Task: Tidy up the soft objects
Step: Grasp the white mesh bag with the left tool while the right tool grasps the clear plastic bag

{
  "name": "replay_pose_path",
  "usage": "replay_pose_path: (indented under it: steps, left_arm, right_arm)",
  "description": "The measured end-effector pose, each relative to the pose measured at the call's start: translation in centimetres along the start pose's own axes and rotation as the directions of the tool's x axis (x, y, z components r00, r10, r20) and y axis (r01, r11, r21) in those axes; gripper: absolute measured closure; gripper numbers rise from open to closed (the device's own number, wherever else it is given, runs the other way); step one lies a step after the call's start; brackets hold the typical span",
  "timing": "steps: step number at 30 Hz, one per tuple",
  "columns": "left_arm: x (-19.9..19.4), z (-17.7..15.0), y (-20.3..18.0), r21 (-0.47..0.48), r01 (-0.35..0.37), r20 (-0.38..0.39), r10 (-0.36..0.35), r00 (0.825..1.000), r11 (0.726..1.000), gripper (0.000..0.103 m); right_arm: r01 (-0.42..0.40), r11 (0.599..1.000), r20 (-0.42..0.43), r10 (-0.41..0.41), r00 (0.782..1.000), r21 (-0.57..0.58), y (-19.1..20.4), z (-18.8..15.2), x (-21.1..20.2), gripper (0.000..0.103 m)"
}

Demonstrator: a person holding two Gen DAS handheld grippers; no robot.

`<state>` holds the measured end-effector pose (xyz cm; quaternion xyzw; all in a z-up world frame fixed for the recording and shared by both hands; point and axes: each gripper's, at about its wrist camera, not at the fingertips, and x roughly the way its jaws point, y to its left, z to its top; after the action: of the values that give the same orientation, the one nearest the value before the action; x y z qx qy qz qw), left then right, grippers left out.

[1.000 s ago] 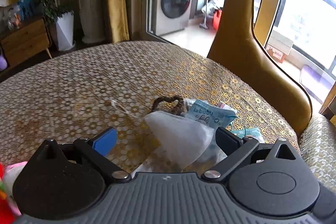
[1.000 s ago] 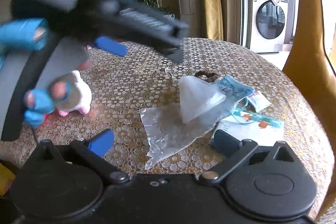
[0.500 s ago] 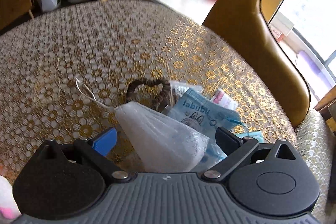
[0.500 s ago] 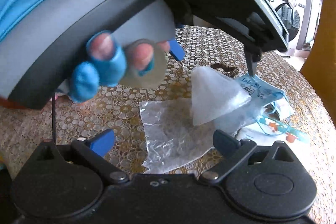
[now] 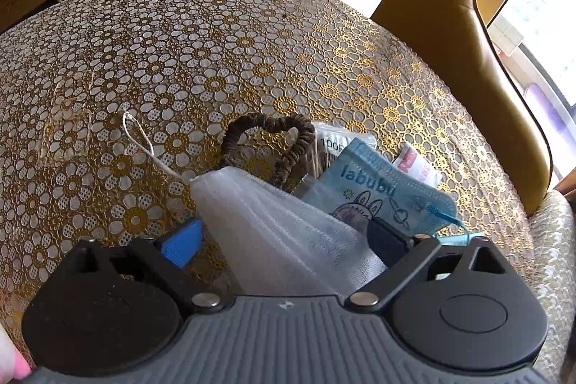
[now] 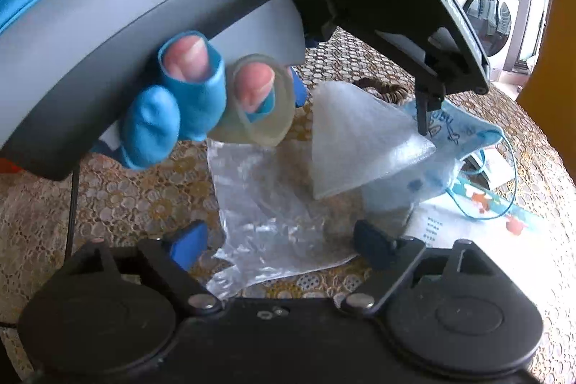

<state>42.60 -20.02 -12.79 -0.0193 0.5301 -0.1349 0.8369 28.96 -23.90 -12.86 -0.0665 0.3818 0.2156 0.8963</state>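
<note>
A white face mask point(image 5: 273, 229) stands folded in a peak on the table, between the fingers of my left gripper point(image 5: 284, 242). Those jaws are closing; the pads are close beside the mask and do not squeeze it. Behind it lie a brown hair tie point(image 5: 266, 146) and a blue printed mask point(image 5: 378, 189). In the right wrist view the left gripper point(image 6: 361, 105) straddles the white mask point(image 6: 356, 139) from above. My right gripper point(image 6: 280, 245) is low over a clear plastic bag point(image 6: 266, 204), which lies between its closing jaws, not pinched.
The round table point(image 5: 216, 42) has a gold flower-lace cloth. A clear packet point(image 5: 331, 146) and a small wrapper point(image 5: 417, 168) lie behind the blue mask. A tan chair back point(image 5: 450, 35) stands at the right. A gloved hand point(image 6: 180, 103) holds the left gripper. Printed paper point(image 6: 478, 204) lies at the right.
My left gripper has dropped and tilted down over the white mask, which now sits between its fingers. The right gripper has sunk toward the plastic bag. Both pairs of jaws have narrowed slightly.
</note>
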Motion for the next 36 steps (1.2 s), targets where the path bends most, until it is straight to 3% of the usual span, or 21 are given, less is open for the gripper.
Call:
replay_pose_path:
  steps: [8, 10, 13, 20, 23, 29, 36]
  left_arm:
    - [0.7, -0.7, -0.1, 0.007, -0.008, 0.009, 0.008, 1.0, 1.0, 0.043]
    - [0.9, -1.1, 0.0, 0.015, -0.019, 0.018, 0.019, 1.0, 1.0, 0.057]
    - [0.5, -1.5, 0.9, 0.018, -0.031, 0.029, 0.03, 0.999, 0.999, 0.069]
    - [-0.7, -1.9, 3.3, -0.001, -0.041, 0.066, 0.04, 0.997, 0.999, 0.084]
    - [-1.7, -2.0, 4.1, 0.001, -0.04, 0.098, 0.039, 0.994, 0.999, 0.086]
    - [-4.2, -2.6, 5.5, -0.002, -0.036, 0.139, 0.036, 0.99, 0.999, 0.089]
    - [-7.5, -3.2, 6.8, -0.024, -0.025, 0.191, 0.029, 0.981, 0.999, 0.091]
  right_arm:
    - [0.035, 0.999, 0.013, -0.035, 0.999, -0.018, 0.8, -0.3, -0.1, 0.025]
    - [0.041, 0.999, 0.019, -0.041, 0.999, -0.014, 0.8, -0.4, -0.3, 0.03]
    - [0.048, 0.999, 0.025, -0.048, 0.999, -0.008, 0.6, -0.5, -0.6, 0.043]
    - [0.071, 0.997, 0.034, -0.071, 0.997, 0.012, 0.4, -0.2, -1.3, 0.09]
    - [0.071, 0.997, 0.029, -0.072, 0.997, 0.042, -0.1, -0.1, -1.2, 0.101]
    - [0.07, 0.993, 0.059, -0.076, 0.995, 0.098, -0.9, 0.0, -2.4, 0.102]
    - [0.014, 0.983, 0.079, -0.028, 0.996, 0.181, -1.6, 0.4, -4.3, 0.102]
